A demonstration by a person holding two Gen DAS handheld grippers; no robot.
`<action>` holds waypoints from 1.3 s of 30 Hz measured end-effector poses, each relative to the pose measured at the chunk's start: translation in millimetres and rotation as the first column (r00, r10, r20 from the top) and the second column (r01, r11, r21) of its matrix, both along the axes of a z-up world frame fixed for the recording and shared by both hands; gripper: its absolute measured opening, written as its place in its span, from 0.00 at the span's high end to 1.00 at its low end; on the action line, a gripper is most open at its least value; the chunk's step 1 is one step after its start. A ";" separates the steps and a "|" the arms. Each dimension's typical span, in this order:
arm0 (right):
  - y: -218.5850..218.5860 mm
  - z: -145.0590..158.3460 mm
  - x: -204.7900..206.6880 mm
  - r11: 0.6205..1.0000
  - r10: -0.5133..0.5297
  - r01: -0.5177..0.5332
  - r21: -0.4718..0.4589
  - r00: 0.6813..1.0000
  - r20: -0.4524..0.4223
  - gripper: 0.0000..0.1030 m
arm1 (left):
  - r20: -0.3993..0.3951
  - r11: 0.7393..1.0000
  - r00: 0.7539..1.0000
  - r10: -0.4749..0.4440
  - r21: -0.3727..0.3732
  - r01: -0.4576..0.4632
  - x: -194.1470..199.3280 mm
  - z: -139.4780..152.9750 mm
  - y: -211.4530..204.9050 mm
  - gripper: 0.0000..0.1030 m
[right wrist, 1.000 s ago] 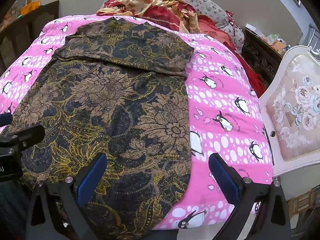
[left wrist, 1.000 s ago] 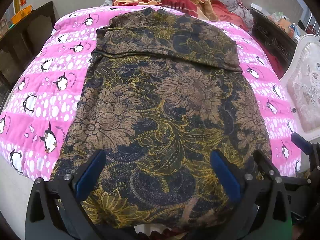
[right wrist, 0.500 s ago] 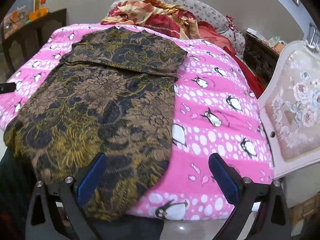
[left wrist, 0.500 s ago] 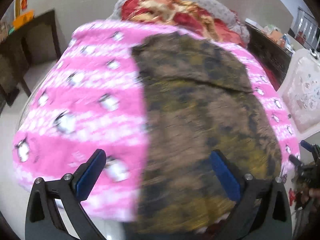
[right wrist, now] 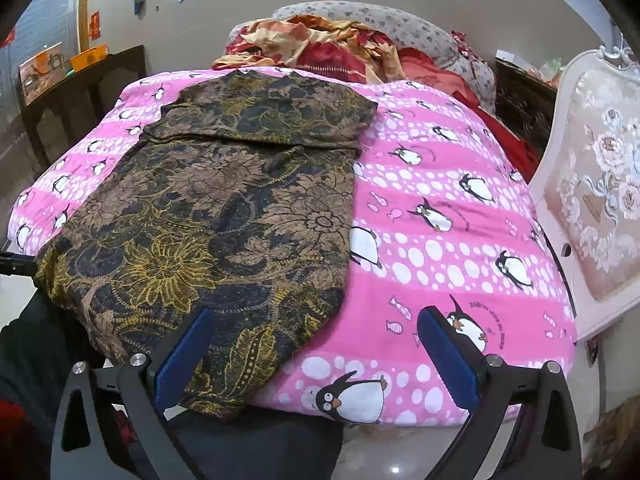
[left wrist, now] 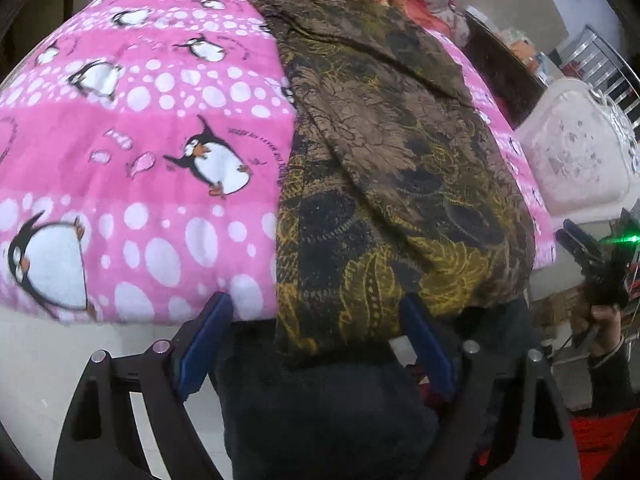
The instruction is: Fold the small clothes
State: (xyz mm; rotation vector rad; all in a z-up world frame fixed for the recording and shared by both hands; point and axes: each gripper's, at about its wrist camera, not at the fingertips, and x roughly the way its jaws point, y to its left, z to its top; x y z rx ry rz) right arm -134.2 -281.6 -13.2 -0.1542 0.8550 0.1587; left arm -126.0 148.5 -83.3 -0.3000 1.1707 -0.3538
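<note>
1. While the floral garment [right wrist: 224, 216] lies flat on the bed [right wrist: 460, 240], its top part already folded over and its hem hanging past the near edge, both tools are noted empty.
2. Left hand-held gripper [left wrist: 316, 344]: jaws spread wide, at the hem's left corner, nothing held.
3. Right hand-held gripper [right wrist: 316, 356]: jaws equally wide, at the hem's right corner.
4. Judged next: both hem corners pinched together, lifted evenly, carried toward the far edge; layers to be kept aligned.

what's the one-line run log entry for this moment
step: pre-grasp | left tongs: open, empty | right tongs: open, empty | floral garment: flat on penguin blanket, top folded
</note>
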 end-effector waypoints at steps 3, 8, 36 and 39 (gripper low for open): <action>-6.2 -2.4 0.5 0.999 -0.006 0.006 0.041 1.000 -0.009 0.00 | 0.006 0.999 1.000 -0.029 -0.046 0.029 -1.3 0.3 5.4 0.23; -23.0 -13.7 -4.6 0.987 0.016 -0.009 0.163 0.999 -0.042 0.00 | -0.029 0.984 0.999 -0.037 -0.177 0.031 -7.6 -2.5 22.0 0.95; -61.7 -77.6 39.7 0.613 0.371 -0.193 0.766 0.926 -0.064 0.22 | 0.030 0.962 0.999 -0.026 -0.272 0.033 -6.3 3.3 22.0 0.85; -58.1 -81.2 55.5 0.620 0.335 -0.149 0.771 0.938 -0.088 0.24 | 0.021 0.960 1.000 -0.022 -0.278 0.027 -3.2 1.3 19.0 0.83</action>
